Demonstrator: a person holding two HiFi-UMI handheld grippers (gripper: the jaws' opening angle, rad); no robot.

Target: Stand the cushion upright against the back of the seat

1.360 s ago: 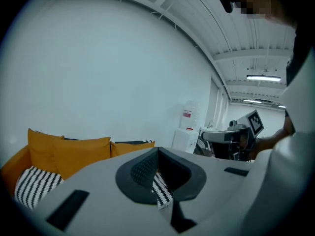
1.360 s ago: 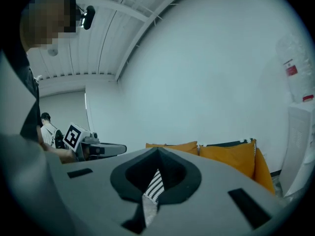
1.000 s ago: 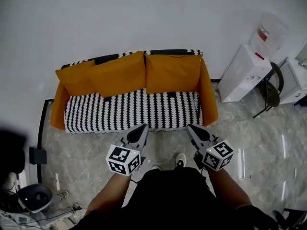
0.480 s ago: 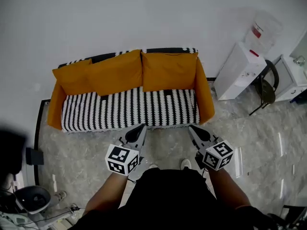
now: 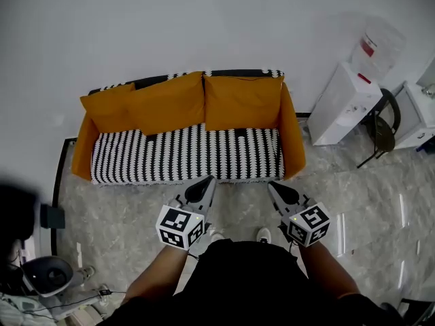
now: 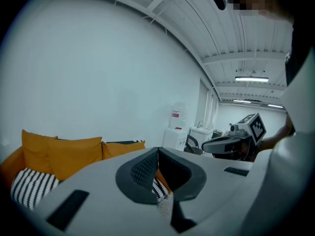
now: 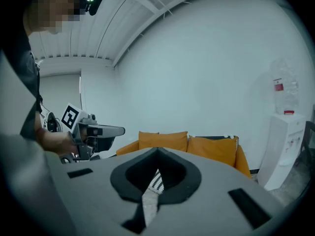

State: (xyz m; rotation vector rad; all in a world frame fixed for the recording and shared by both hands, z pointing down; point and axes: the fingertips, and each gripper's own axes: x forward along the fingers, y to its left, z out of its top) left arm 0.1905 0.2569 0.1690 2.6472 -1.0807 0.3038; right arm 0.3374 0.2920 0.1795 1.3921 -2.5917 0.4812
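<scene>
The left cushion [image 5: 107, 113] sits in the left corner of the sofa [image 5: 183, 156], propped by back and armrest. The middle cushion [image 5: 166, 104] leans on the back slightly askew, its edge overlapping the left one. The right cushion [image 5: 243, 102] stands square against the back. All three look upright, so which one the task means cannot be settled; the crooked middle one seems likeliest.

The left gripper [image 5: 202, 187] is closed with nothing between its jaws. It is held over the floor [image 5: 122, 223] just short of the sofa's front edge, aimed at the seat. The right gripper [image 5: 279, 192] is likewise closed and empty beside it. This reads as a stand-off posture, with no grasp in hand.

The cushions lie well beyond both grippers, across the seat. A dispenser [image 5: 343, 104] stands apart at right, uninvolved.
</scene>
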